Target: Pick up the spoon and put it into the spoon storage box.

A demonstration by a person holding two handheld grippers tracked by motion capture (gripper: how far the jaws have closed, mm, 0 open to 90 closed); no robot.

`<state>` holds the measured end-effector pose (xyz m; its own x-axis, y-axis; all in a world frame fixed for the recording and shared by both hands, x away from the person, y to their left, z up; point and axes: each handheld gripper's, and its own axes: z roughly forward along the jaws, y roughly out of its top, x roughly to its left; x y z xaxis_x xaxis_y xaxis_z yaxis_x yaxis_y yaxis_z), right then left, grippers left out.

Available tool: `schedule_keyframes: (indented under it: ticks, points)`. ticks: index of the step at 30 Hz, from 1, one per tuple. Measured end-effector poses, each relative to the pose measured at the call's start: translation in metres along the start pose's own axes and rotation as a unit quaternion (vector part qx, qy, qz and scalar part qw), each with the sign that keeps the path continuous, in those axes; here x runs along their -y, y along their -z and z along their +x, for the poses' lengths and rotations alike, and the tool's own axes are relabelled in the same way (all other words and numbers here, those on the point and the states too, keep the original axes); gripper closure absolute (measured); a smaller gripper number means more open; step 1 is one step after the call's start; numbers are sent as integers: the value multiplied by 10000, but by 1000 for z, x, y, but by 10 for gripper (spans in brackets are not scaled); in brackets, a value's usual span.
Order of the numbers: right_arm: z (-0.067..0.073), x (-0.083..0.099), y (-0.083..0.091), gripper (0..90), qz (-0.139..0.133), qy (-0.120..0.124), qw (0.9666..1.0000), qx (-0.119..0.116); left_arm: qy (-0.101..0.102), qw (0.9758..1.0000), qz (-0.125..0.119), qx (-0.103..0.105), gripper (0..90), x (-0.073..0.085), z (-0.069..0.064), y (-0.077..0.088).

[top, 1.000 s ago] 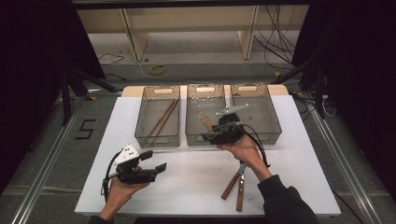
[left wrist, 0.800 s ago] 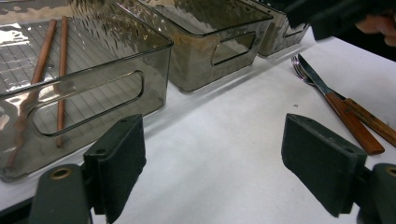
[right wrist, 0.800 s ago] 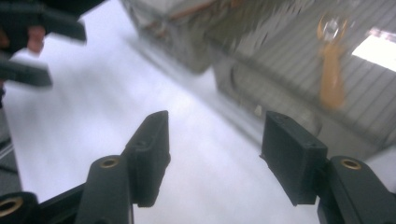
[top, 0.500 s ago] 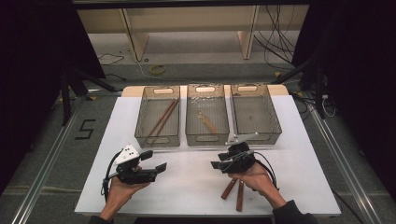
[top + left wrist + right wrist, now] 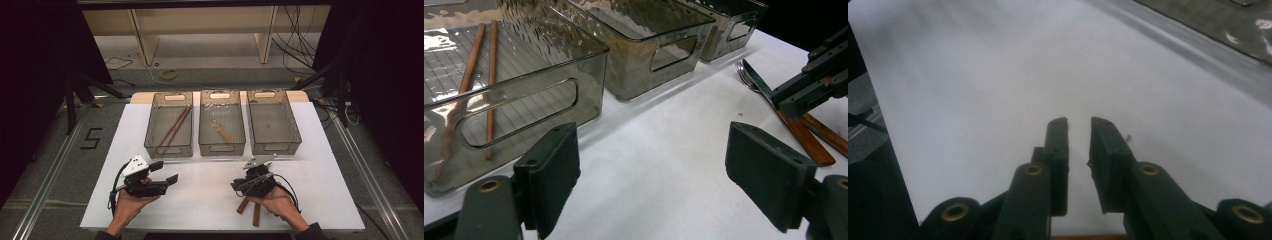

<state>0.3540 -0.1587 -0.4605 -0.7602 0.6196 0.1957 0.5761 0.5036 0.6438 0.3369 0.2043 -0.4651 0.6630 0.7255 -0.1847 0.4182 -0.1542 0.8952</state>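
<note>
Two wooden-handled utensils (image 5: 256, 217) lie near the table's front edge; the left gripper view shows them as a fork and a knife (image 5: 802, 138). My right gripper (image 5: 240, 186) hovers just above them, pointing left over bare table. Its jaws (image 5: 1079, 125) have just been closing and stand a narrow gap apart with nothing between them. My left gripper (image 5: 165, 171) rests at the front left, wide open (image 5: 654, 180) and holding nothing. A pair of brown chopsticks (image 5: 172, 128) lies in the left bin (image 5: 150, 135).
Three clear bins stand in a row at the back of the white table (image 5: 200, 205). The middle bin (image 5: 206, 145) holds a small light-coloured utensil (image 5: 220, 131); nothing lies in the right bin (image 5: 295, 131). Floor and cables lie beyond the table.
My right hand has come back from over the middle bin toward the front edge and sunk to just above the fork and knife, its jaws narrowing. The left gripper has kept still.
</note>
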Motion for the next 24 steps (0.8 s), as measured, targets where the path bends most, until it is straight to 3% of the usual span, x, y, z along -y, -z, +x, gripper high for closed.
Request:
schedule_keyframes:
  ticks: [12, 24]
  points:
    - [4, 12, -2, 894, 217, 53, 9997, -41, 20, 10000, -13, -19, 211, 0, 1, 0]
    - [10, 18, -11, 900, 460, 169, 9987, -128, 31, 10000, -9, -13, 212, 0, 1, -1]
